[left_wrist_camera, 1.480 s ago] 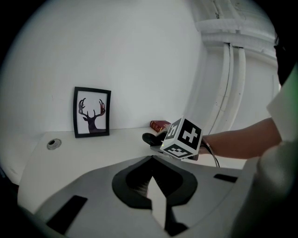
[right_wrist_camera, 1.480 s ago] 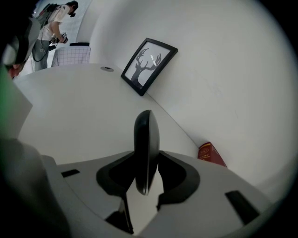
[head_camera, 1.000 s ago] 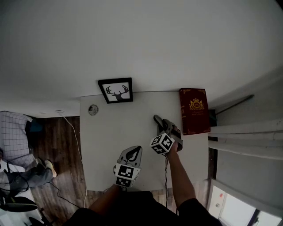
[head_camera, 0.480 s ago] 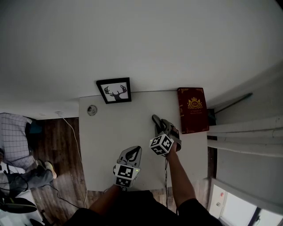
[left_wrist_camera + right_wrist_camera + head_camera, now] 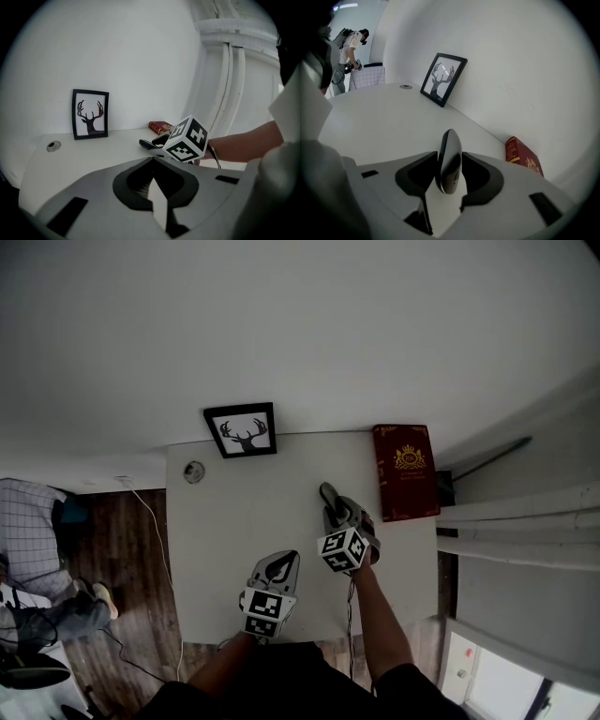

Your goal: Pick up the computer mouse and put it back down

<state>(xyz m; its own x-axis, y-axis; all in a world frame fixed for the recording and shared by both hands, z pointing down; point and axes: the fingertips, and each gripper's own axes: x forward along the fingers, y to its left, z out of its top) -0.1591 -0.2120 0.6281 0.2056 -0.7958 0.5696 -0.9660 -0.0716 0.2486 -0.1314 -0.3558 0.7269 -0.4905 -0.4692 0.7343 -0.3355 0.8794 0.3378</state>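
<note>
The left gripper (image 5: 280,563) has jaws shut on nothing, and the right gripper (image 5: 339,513), jaws just opening wider, pinches the computer mouse (image 5: 449,161) on its edge over the table (image 5: 234,512); it looks light, hard and slippery, so squeeze its flat sides.

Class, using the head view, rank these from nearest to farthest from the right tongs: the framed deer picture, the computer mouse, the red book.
1. computer mouse: between the jaws of the right tongs, which have just been opening.
2. red book: by the table's right edge, right of the tongs.
3. framed deer picture: back edge, off to the left.
</note>
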